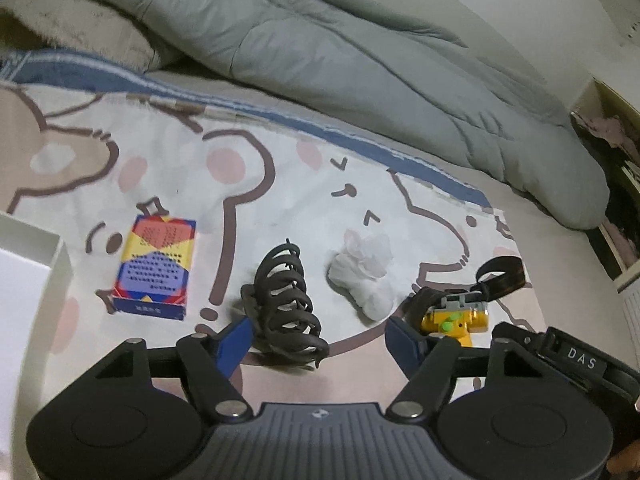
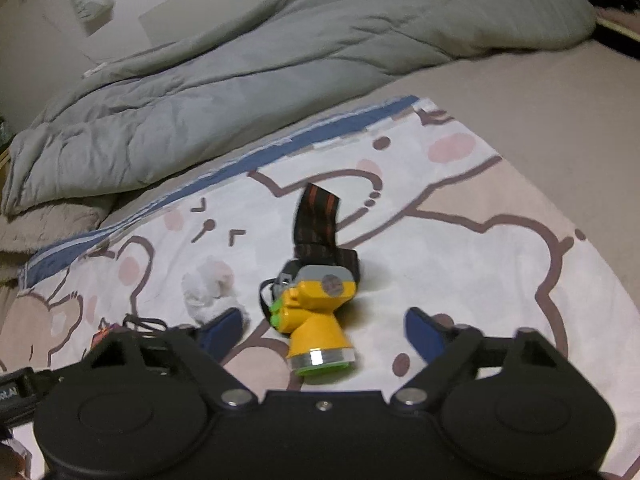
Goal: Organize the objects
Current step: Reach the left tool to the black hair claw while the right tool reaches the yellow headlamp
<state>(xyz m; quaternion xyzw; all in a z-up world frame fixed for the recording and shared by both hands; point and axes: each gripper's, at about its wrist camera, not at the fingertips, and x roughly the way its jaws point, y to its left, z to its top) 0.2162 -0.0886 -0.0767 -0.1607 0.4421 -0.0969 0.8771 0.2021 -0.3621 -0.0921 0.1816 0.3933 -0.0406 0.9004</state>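
Left hand-held gripper (image 1: 320,334) apart around hair claw (image 1: 286,302), right hand-held gripper (image 2: 326,330) apart (straddling yellow headlamp (image 2: 316,316))

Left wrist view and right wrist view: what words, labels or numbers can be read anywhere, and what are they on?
"DAS": white letters on the black strap at the right edge of the left wrist view.
Rows of print on the red, yellow and blue cardboard box: too small to read.
White letters on the black strap at the left edge of the right wrist view: cut off, unreadable.
Yellow plastic headlamp: no text visible.
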